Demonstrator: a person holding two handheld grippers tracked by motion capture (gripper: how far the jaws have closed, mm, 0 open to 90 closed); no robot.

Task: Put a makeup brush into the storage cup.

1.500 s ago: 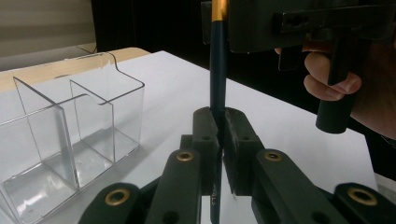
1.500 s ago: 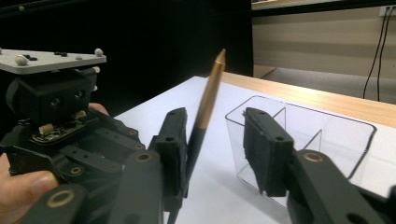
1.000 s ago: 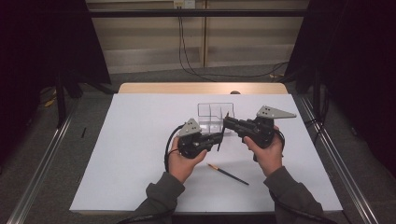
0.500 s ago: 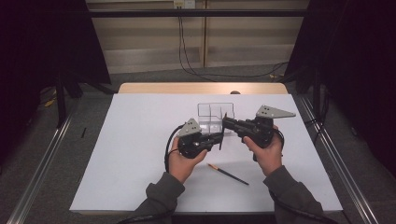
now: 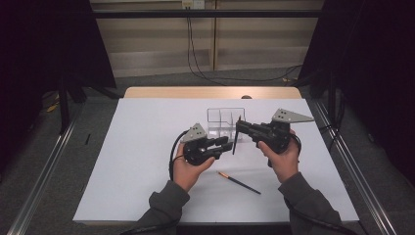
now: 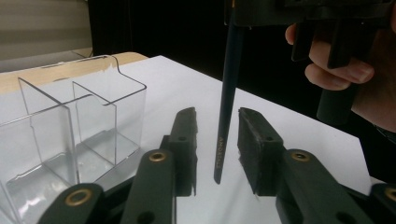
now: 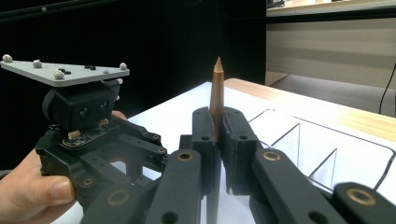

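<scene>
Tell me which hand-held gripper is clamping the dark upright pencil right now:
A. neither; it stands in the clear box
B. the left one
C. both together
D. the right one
D. The right hand-held gripper is shut on the pencil near its sharpened end, while the left hand-held gripper has just been opening, with gaps between its pads and the shaft.
</scene>
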